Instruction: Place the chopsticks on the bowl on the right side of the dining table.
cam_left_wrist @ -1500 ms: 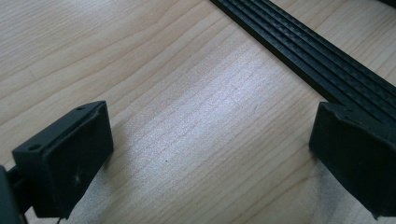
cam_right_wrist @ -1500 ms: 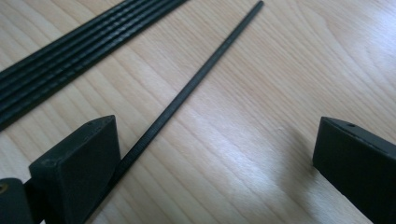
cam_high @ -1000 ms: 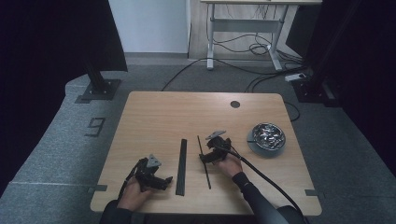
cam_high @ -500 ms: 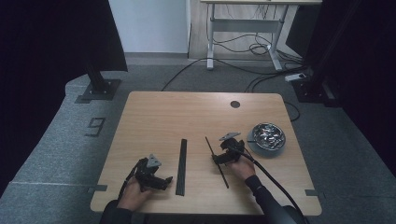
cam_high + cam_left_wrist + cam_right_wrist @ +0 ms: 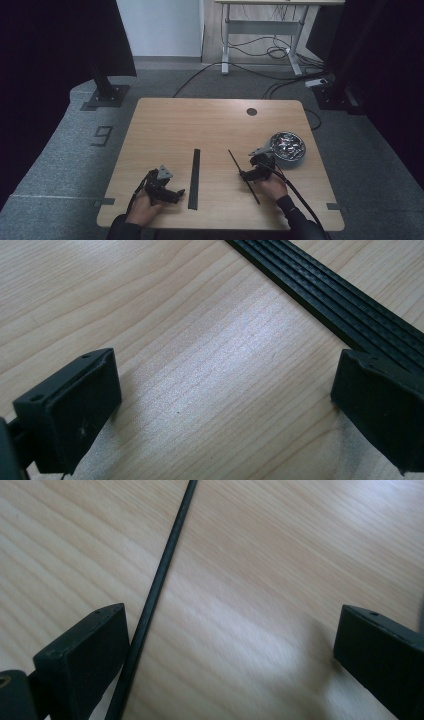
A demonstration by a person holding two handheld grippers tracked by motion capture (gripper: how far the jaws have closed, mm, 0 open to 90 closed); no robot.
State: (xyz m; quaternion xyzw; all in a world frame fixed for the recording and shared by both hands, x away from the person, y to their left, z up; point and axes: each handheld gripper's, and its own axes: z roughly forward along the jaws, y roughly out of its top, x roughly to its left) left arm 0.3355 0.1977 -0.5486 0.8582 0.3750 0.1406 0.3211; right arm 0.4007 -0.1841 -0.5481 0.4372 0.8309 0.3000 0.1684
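A flat black ribbed strip [image 5: 194,177] lies lengthwise on the wooden table [image 5: 200,125]. My left gripper [image 5: 170,192] rests just left of its near end, open; in the left gripper view [image 5: 225,405] the strip [image 5: 340,295] crosses the upper right and passes under the right-hand jaw. A thin black rod [image 5: 244,176] lies tilted to the right of the strip. My right gripper [image 5: 248,174] sits over its middle, open. In the right gripper view [image 5: 225,660] the rod [image 5: 165,575] lies flat on the wood, right beside the left-hand jaw, with nothing clamped.
A metal bowl [image 5: 286,147] with shiny small parts stands just right of the right gripper. A round dark hole [image 5: 251,111] marks the table's far side. Cables and desk legs lie on the floor beyond the table.
The right gripper and the thin rod have shifted to the right, away from the strip and toward the bowl. The left gripper and the strip have stayed put.
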